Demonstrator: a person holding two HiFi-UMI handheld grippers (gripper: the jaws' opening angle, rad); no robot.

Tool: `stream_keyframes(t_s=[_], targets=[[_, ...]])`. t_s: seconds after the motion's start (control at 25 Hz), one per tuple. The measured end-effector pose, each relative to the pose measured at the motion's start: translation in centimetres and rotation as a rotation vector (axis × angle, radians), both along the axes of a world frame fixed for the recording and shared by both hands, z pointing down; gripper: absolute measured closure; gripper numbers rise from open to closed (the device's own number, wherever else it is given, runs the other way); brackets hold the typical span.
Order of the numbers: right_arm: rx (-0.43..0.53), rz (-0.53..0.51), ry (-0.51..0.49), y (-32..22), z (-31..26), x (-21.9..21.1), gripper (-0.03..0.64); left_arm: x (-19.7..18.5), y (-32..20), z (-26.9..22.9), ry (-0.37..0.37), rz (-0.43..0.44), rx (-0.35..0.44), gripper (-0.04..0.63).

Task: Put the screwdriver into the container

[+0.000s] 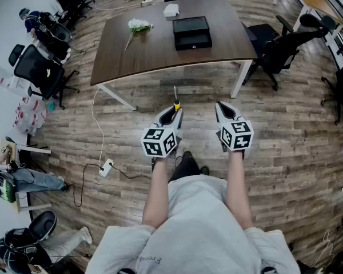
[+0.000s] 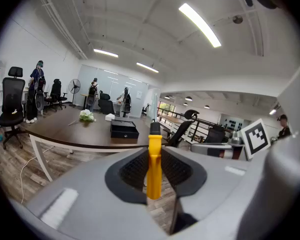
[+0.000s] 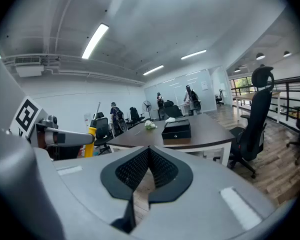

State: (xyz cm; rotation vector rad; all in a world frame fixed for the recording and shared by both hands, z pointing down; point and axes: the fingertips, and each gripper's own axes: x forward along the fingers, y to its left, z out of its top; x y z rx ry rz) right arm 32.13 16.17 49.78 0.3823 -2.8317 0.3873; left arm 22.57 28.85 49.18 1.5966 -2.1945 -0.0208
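The left gripper is clenched on the yellow handle of the screwdriver, and the pads press it from both sides. The right gripper has its jaws closed together with nothing between them.

The screwdriver is therefore in the left gripper, above the floor and well apart from the table. The black container stands on this table, at about 12 o'clock from the grippers in the head view, a little toward 1 o'clock.

The step in hand, as I judge it, is to carry the tool to the table. To do it well, the grip should stay firm on the handle while the person walks toward 12 o'clock. The left gripper should then come above the container before it goes down. From here I cannot tell if the top of the container is open, so this should be checked on the way.

The long axis of the screwdriver runs from 6 to 12 o'clock in the head view and in the left gripper view. The handle is at the 6 o'clock end and the thin shaft at 12 o'clock. In the right gripper view it stands almost upright, with the tip up and a small lean toward 1 o'clock. I think it must be tilted flatter to lie inside the container.
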Motion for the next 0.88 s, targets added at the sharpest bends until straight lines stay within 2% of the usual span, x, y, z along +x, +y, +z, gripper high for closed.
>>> stream_keyframes(t_s=[0.44,0.72,0.88], targets=[[-0.038,0.042,0.01,-1.9,0.6,-0.7,0.617,-2.3,1.2,0.0,0.018,-0.044,-0.002,0.46],[-0.09,0.008,-0.098,-2.9,-0.5,-2.2,0.617,-4.3,-0.8,0.4,0.024,-0.025,0.007,0.46],[-0.085,-0.012,-0.134,-4.3,-1.2,-4.0,0.615,-6.5,-2.5,0.3,0.013,0.001,0.017,0.46]])
